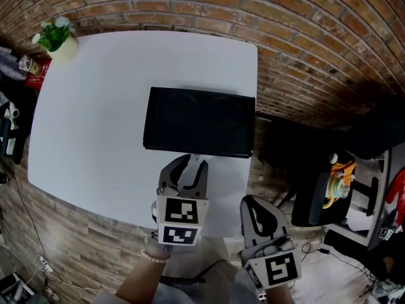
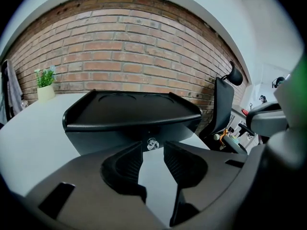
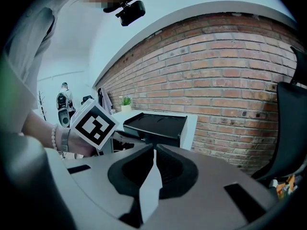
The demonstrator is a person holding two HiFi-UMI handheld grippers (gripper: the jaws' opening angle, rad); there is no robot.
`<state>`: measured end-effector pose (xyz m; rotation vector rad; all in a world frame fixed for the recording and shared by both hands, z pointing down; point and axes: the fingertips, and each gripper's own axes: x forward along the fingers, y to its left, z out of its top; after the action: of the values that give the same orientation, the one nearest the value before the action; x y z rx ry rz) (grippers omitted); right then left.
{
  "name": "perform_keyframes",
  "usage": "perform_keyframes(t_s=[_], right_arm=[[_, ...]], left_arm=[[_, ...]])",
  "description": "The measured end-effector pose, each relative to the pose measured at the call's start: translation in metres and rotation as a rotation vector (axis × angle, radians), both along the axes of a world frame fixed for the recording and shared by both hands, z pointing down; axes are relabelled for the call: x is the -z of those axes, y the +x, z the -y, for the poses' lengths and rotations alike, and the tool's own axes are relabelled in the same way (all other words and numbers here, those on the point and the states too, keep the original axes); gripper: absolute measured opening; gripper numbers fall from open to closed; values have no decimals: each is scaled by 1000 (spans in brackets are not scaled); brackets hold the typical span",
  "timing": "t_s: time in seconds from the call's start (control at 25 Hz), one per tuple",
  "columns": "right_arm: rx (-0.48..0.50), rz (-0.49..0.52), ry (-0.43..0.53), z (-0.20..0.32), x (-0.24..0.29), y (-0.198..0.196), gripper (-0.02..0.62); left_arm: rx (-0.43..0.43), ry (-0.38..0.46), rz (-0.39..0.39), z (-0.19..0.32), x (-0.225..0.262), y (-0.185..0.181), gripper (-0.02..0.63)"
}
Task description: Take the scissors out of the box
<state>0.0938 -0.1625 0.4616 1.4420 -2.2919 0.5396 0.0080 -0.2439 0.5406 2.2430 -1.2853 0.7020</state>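
Observation:
A closed black box point(image 1: 199, 128) lies in the middle of the white table point(image 1: 95, 106); no scissors show in any view. My left gripper point(image 1: 190, 161) sits just in front of the box's near side, with its jaws open and nothing between them. In the left gripper view, the left gripper point(image 2: 153, 152) points at a small round latch point(image 2: 152, 144) on the front wall of the box point(image 2: 129, 111). My right gripper point(image 1: 256, 213) hangs off the table's near right corner, jaw tips together and empty. The right gripper view shows the right gripper point(image 3: 154, 151) aimed toward the box point(image 3: 156, 123).
A potted plant point(image 1: 57, 37) stands at the table's far left corner. A black chair point(image 1: 316, 195) and cluttered gear sit to the right of the table. A brick wall point(image 1: 304, 37) runs behind. The left gripper's marker cube point(image 3: 94, 122) shows in the right gripper view.

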Motion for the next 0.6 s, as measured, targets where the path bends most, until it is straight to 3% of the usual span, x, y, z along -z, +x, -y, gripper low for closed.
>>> perform_keyframes(t_s=[0.16,0.6], right_arm=[[-5,0,-5,-2,-2,0,48],[2,8,2,-6,0,-6,48]], left_arm=[[35,-24,-15,1,-3,-2,114],[24,-34,-19,0,-3,0,84]])
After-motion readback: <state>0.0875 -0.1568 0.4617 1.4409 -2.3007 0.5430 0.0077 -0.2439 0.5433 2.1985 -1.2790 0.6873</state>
